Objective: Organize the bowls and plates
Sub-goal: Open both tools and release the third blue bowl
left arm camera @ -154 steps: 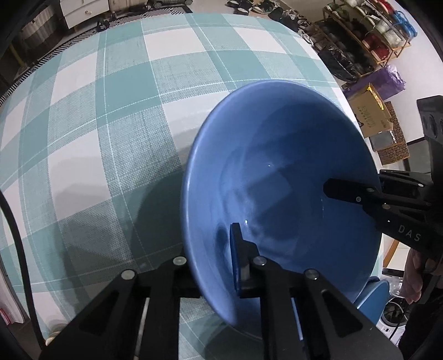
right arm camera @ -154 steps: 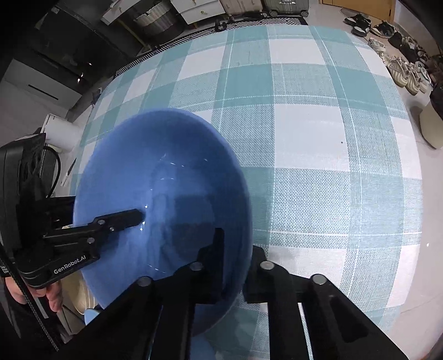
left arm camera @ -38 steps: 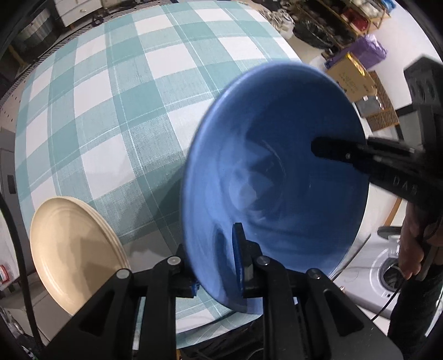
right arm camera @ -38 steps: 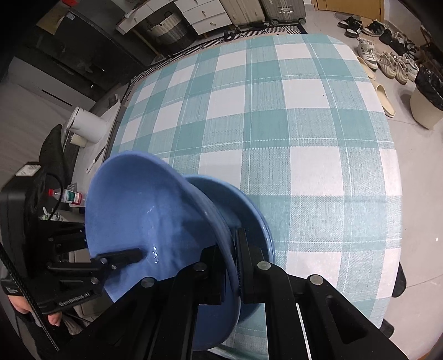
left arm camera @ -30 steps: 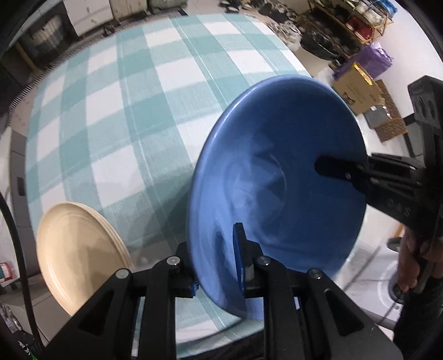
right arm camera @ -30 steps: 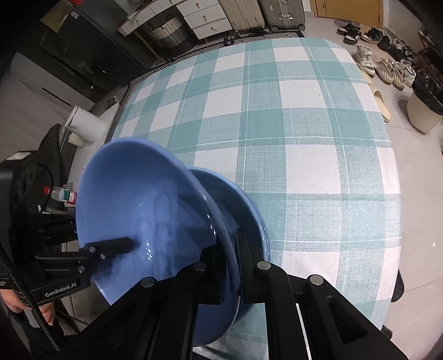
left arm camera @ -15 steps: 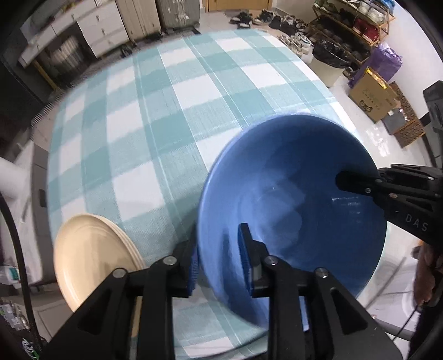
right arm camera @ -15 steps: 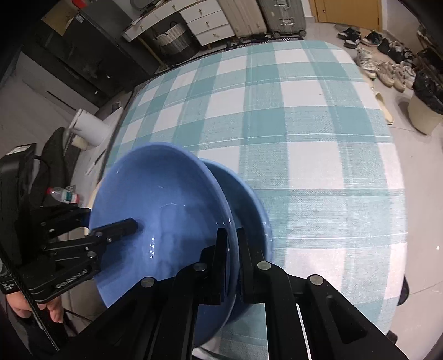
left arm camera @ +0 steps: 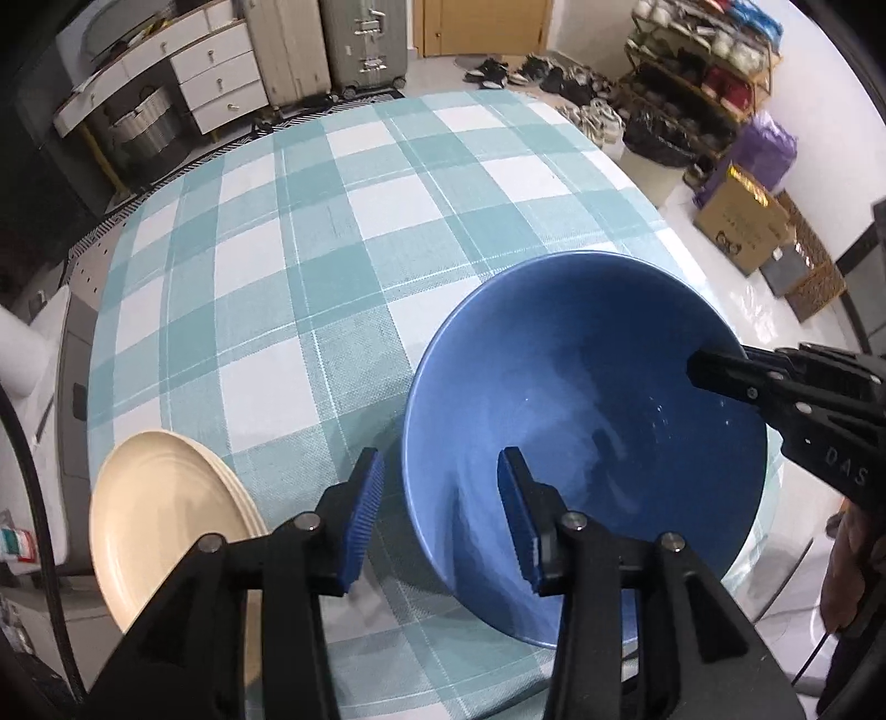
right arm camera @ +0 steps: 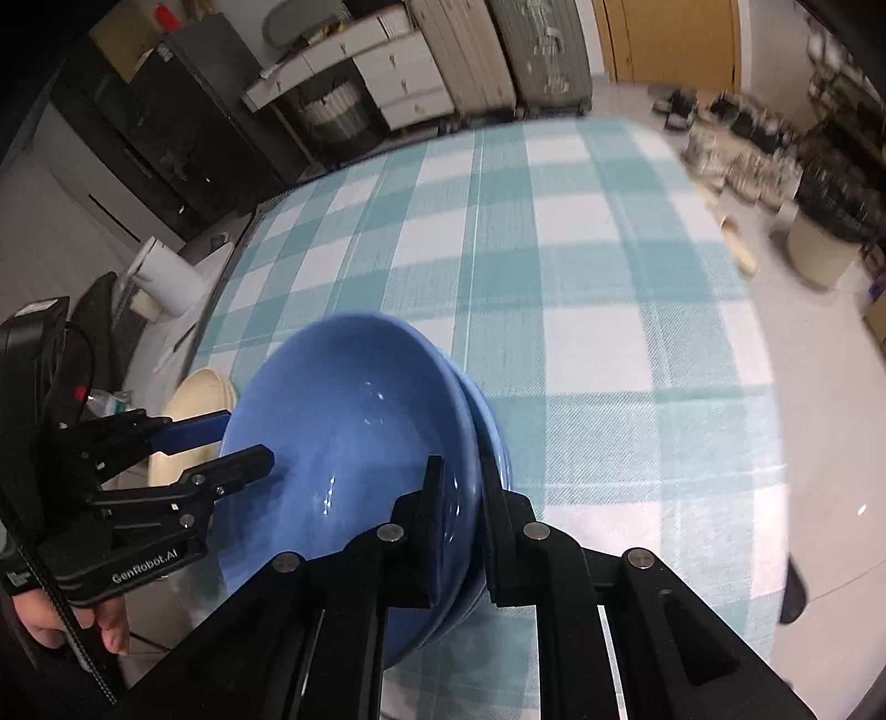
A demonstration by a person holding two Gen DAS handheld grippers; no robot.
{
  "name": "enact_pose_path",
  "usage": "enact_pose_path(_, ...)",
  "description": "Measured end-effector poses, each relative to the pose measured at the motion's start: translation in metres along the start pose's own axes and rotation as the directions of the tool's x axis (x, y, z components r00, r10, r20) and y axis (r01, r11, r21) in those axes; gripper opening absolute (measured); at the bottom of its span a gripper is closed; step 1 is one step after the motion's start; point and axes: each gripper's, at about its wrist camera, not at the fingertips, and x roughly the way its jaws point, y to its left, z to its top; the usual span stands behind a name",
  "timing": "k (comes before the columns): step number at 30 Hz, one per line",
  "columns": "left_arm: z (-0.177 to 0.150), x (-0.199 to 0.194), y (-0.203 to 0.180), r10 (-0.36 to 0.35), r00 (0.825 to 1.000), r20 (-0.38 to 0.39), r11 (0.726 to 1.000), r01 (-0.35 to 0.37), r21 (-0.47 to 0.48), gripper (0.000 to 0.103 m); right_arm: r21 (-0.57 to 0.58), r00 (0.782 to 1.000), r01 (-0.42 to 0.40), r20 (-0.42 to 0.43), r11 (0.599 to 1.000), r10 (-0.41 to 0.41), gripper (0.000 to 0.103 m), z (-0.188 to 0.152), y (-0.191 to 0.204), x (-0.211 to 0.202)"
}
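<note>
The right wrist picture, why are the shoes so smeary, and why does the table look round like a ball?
Right wrist view: the far-right shoes are smeared by motion blur, while the glossy blue bowl stays sharp with small white glints. Both views: the fisheye lens bulges the teal-and-white checked tablecloth. Left wrist view: crisp throughout.

A bowl sits nested in a second bowl near the table's front edge. A stack of plates lies to their left at the same edge, apart from them. Behind the table stand drawers and suitcases; shoe shelves line its right.
</note>
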Motion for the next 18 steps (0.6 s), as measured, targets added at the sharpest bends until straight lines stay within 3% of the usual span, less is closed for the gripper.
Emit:
enact_pose_path(5, -0.007, 0.003, 0.004, -0.004, 0.998, 0.065, 0.999, 0.006, -0.034, 0.043, -0.030, 0.992, 0.065, 0.109, 0.997, -0.062, 0.011, -0.006, 0.009, -0.018)
enact_pose_path(11, -0.010, 0.021, 0.013, -0.089, 0.993, 0.078, 0.990, 0.096, -0.102, 0.043, -0.014, 0.985, 0.084, 0.150, 0.996, -0.081, 0.013, -0.014, 0.009, -0.015)
enact_pose_path(15, -0.016, 0.018, 0.009, -0.051, 0.989, 0.139, 0.992, 0.066, -0.104, 0.043, -0.033, 0.974, 0.139, 0.185, 0.990, -0.131, 0.013, -0.020, 0.011, -0.012)
enact_pose_path(18, -0.019, 0.015, 0.009, -0.091, 0.979, 0.184, 0.987, 0.113, -0.115, 0.044, -0.030, 0.969, 0.147, 0.204, 0.989, -0.138, 0.013, -0.023, 0.011, -0.010)
